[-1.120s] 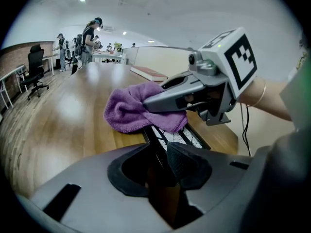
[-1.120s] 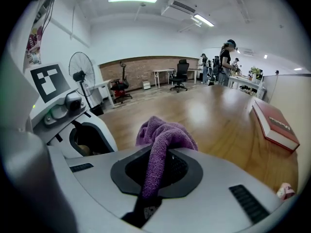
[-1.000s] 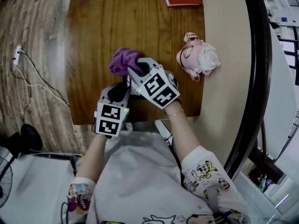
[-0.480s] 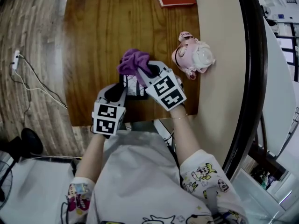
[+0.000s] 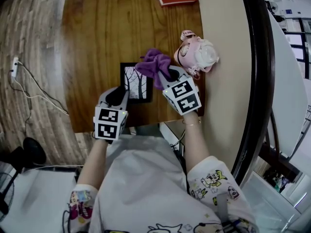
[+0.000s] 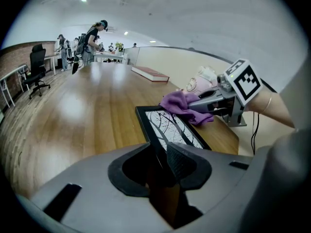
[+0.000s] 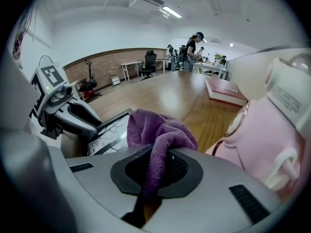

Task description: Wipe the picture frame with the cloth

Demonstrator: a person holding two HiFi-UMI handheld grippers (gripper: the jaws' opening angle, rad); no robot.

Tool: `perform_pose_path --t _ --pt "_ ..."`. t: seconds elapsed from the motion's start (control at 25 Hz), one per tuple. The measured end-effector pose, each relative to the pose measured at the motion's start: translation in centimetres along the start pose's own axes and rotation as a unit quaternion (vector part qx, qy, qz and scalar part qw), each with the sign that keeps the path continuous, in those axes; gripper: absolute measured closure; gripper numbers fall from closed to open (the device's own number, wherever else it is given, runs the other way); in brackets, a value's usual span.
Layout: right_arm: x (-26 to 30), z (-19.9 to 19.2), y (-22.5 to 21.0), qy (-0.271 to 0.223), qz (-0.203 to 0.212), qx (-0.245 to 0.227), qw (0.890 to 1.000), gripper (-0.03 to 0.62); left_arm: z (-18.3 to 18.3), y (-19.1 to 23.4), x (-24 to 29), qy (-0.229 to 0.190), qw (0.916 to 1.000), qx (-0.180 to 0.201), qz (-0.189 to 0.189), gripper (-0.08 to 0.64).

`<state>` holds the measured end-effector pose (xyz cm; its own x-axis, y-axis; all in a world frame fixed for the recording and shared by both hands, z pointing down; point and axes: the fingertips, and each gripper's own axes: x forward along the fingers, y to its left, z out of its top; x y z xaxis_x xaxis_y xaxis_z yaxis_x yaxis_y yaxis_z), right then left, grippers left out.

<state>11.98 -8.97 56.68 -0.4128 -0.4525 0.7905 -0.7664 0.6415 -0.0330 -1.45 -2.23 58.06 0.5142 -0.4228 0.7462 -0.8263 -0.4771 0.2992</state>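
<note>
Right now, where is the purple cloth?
In the head view the purple cloth is right of centre, pinched in the right claw, at the far right corner of the picture frame and just left of the pink toy.

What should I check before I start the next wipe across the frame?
1. Left gripper shut on the picture frame's near edge: ok.
2. Cloth pinched in the right gripper: ok.
3. Cloth pressing on the glass: cannot tell; it sits over the frame's right edge.
4. Rest of the glass free for a sweep: ok.
5. Room beside the pink toy: not ok; it is close beside the right gripper.
</note>
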Motion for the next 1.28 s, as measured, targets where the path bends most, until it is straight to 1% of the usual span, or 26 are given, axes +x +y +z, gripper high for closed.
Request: perform_pose_path --t 0.16,0.32,0.4,0.56,0.72,0.8,0.88,0.96,1.0,1.08,1.12,1.16,1.2,1.28 --pt "-0.8 -0.8 -0.7 0.001 -0.011 0.008 1.000 0.574 0.0 0.0 0.0 0.003 1.0000 0.001 0.000 0.459" --pt "-1.9 -0.4 -0.5 -0.012 -0.012 0.018 1.000 0.574 0.0 -0.1 0.0 0.000 1.0000 0.002 0.000 0.459" --pt "-2.9 0.3 -0.1 -0.028 -0.007 0.028 0.999 0.574 0.0 -0.1 0.0 0.000 1.0000 0.002 0.000 0.459" --pt "-5.0 2.7 1.2 -0.077 0.014 0.054 0.996 0.574 0.0 0.0 0.1 -0.001 1.0000 0.002 0.001 0.459" --pt "-6.7 5.5 3.5 -0.123 0.052 0.065 0.989 0.574 0.0 0.0 0.1 -0.002 1.0000 0.004 0.002 0.459" --pt "-7.4 7.3 5.1 -0.148 0.078 0.067 0.984 0.574 0.0 0.0 0.1 -0.002 1.0000 0.004 0.003 0.459" --pt "-8.0 9.4 6.8 -0.180 0.112 0.077 0.974 0.574 0.0 0.0 0.0 -0.003 1.0000 0.005 0.003 0.459" --pt "-8.3 11.2 8.4 -0.208 0.156 0.102 0.960 0.574 0.0 -0.1 0.0 -0.003 1.0000 0.005 0.003 0.459" --pt "-8.0 11.7 9.1 -0.214 0.179 0.121 0.953 0.574 0.1 -0.1 0.0 -0.003 1.0000 0.005 0.003 0.459" --pt "-6.2 11.4 10.3 -0.199 0.220 0.160 0.942 0.574 0.1 -0.1 0.0 -0.004 1.0000 0.005 0.004 0.459" --pt "-5.0 10.6 10.9 -0.179 0.234 0.175 0.939 0.574 0.1 -0.1 0.0 -0.004 1.0000 0.005 0.004 0.459" --pt "-3.7 9.7 11.3 -0.155 0.241 0.184 0.940 0.574 0.0 -0.1 0.0 -0.004 1.0000 0.005 0.004 0.459" --pt "-2.5 8.6 11.6 -0.130 0.240 0.183 0.944 0.574 0.0 -0.2 0.1 -0.004 1.0000 0.005 0.003 0.459" --pt "-0.4 6.9 12.0 -0.084 0.221 0.159 0.959 0.574 0.0 -0.2 0.0 -0.005 1.0000 0.005 0.003 0.459"
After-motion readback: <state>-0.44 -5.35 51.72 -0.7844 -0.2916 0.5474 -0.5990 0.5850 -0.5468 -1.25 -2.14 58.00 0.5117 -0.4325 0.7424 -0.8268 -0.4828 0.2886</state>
